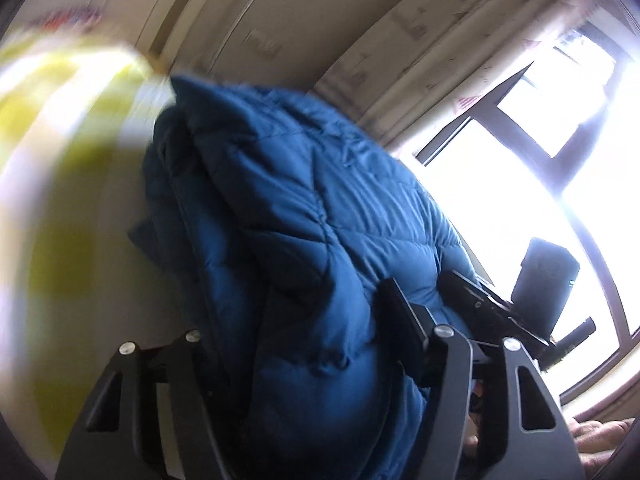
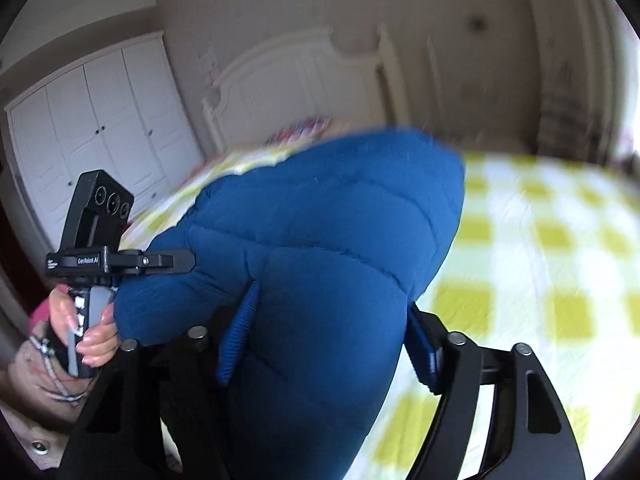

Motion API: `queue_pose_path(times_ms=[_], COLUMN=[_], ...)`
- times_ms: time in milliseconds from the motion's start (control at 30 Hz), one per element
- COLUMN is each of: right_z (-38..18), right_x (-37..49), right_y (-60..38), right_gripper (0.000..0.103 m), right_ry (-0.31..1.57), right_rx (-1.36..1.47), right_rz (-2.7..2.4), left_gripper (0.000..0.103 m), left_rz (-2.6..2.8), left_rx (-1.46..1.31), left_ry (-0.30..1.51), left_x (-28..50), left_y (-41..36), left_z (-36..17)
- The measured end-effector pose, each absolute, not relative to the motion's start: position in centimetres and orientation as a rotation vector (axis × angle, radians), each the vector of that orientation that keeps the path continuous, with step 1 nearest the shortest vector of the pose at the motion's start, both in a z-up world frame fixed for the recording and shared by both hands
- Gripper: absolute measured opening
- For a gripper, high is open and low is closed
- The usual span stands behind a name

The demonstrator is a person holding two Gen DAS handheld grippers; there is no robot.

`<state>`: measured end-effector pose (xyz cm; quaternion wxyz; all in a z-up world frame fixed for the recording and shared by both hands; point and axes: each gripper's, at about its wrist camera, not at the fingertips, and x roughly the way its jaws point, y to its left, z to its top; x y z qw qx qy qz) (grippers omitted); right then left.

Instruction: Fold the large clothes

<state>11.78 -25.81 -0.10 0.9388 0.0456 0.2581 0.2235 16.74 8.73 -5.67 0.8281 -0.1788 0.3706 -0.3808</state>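
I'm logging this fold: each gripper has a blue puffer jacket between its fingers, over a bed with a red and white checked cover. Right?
Not quite: the bed cover is yellow and white checked, as the right wrist view shows. The rest holds: the blue puffer jacket sits between the fingers of the right gripper and of the left gripper.

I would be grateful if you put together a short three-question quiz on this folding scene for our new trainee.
1. True or false: the blue puffer jacket lies flat and untouched on the checked bedspread.
2. What sits between the fingers of the right gripper? A) a pillow B) a bulge of the jacket C) nothing
3. Fill in: in the right wrist view, the left gripper shows at the jacket's ____ side.

Key
1. False: both grippers have jacket padding between their fingers, and the jacket is bunched up above the bed.
2. B: the padding fills the gap and both pads press on it.
3. Left: the person's hand holds its handle there.
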Motion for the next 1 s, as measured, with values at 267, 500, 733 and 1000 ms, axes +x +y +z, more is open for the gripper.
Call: queue_pose_path(times_ms=[267,500,733,1000], right_z=[2.9,-3.8,-1.1,7.4], right_x=[19.0,22.6,19.5,8.4], right_y=[-32.6,-34.9,-30.6,-30.6], right_gripper=[0.064,0.066,0.095,0.095], right_ry=[0.465,0.673,0.703,0.431], right_rx=[0.038,0.125,-0.038,-0.081], right_rz=[0.317,0.256,0.206,0.189], left_gripper=[0.062,0.075,0.084,0.101], left_rz=[-0.822,-0.719,-0.610,-0.293], left_rx=[-0.363,-0.381,-0.281,0.126], left_ry=[0.688,0.874,0.855,0.369], left_x=[24.7,27.0,24.1,10.7], left_y=[0.6,-1.5,-1.3,-1.9], left_z=[-3.2,-10.1,-7.9,3.4])
